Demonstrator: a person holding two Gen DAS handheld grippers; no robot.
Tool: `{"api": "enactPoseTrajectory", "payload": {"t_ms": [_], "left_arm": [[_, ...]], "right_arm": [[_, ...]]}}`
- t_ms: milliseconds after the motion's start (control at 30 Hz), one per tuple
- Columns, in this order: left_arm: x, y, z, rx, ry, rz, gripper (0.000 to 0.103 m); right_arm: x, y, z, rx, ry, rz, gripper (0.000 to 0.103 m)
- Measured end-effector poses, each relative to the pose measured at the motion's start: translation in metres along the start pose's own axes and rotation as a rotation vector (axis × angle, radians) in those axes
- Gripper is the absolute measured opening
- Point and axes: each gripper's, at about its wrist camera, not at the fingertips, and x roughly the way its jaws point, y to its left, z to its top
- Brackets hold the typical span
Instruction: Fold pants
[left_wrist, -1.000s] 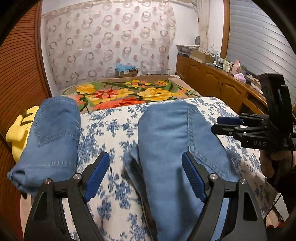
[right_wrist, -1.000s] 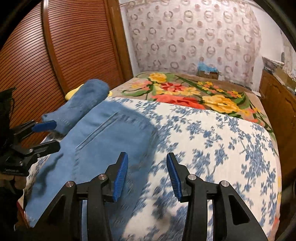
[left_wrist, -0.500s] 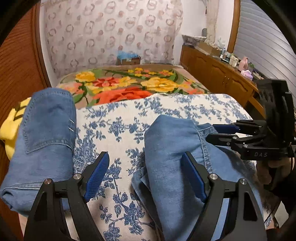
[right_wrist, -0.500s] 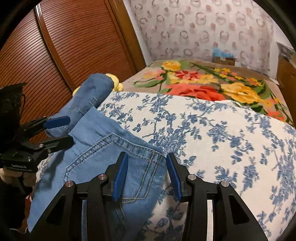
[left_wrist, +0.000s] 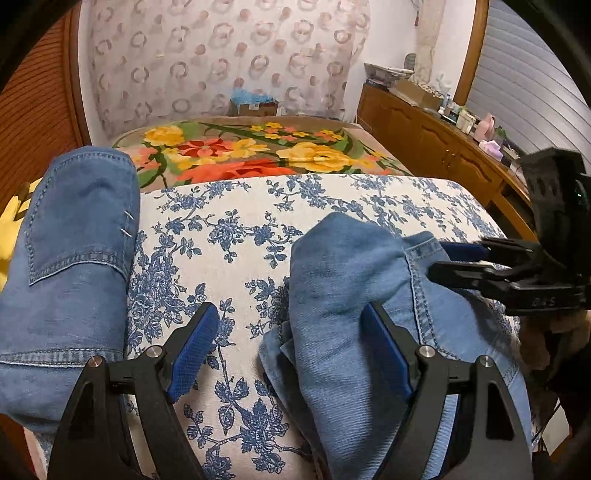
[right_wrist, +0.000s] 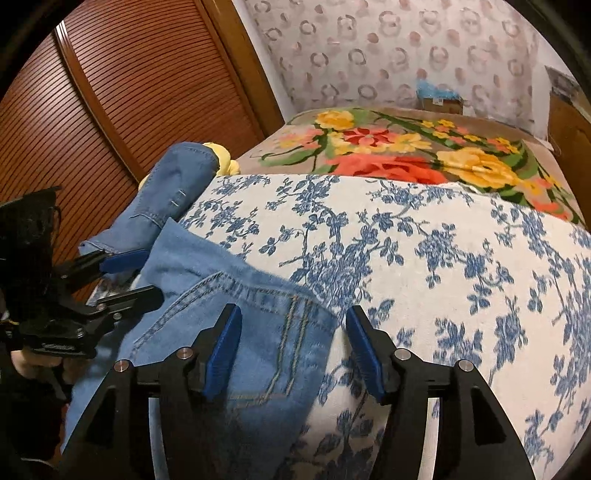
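Grippers, two, both mine. My left gripper: jaws wide apart and clamped on nothing; the right-hand pad lies against the edge of the jeans, the left-hand pad is over bare cover. My right gripper: jaws opening, a corner of the waistband with its belt loop lies between them, pads not pressing on it. Each gripper also shows side-on in the other's view, at the frame edge, with part of the hand holding it; the rest of the person is cut off.

Pants being folded, one: light blue jeans on the near part of the bed, bunched up between my two grippers. Their lower part runs out of the frame in both views, so their full layout cannot be made out.

Second pair of jeans, one: darker blue, already folded, lying at the bed's left edge, well apart from the first pair.

Yellow soft item, one: mostly hidden behind the folded jeans; I cannot tell what it is.

Bed covers, two: a white one printed with blue flowers under the jeans, and beyond it a blanket with orange and yellow flowers.

Cardboard box, one, at the far wall.

Wooden sideboard, one, to the right of the bed; the small items on its top are too small to count.
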Motion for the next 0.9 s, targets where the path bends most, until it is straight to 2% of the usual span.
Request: {"api": "enactPoseTrajectory", "payload": {"t_ms": [200,367,467,600,667,767,867,900], "left_arm": [[0.003,-0.001,-0.002,0.007,0.005,-0.007,0.082],[-0.001,0.001,-0.009,0.008,0.026,-0.013,0.082],[-0.001,0.007,-0.015,-0.008,0.041,-0.041,0.082],[0.005,0.018,-0.019,-0.085,0.063,-0.106,0.082],[0.007,0.019,-0.019,-0.100,0.068,-0.127,0.079],[0.006,0.014,-0.019,-0.099,0.068,-0.159,0.066],[0.007,0.013,-0.019,-0.107,0.074,-0.185,0.060],[0.007,0.014,-0.019,-0.118,0.078,-0.203,0.055]], "right_arm": [[-0.011,-0.003,-0.018,0.059,0.018,0.024,0.061],[-0.011,0.002,-0.019,0.045,0.032,0.034,0.061],[-0.005,0.002,-0.016,0.034,0.043,0.046,0.061],[0.003,-0.005,-0.012,0.053,0.046,0.101,0.061],[0.004,-0.003,-0.011,0.037,0.050,0.095,0.061],[0.006,-0.003,-0.012,0.027,0.053,0.097,0.061],[0.008,-0.002,-0.012,0.025,0.053,0.120,0.053],[0.008,-0.001,-0.011,0.025,0.054,0.128,0.050]]}}
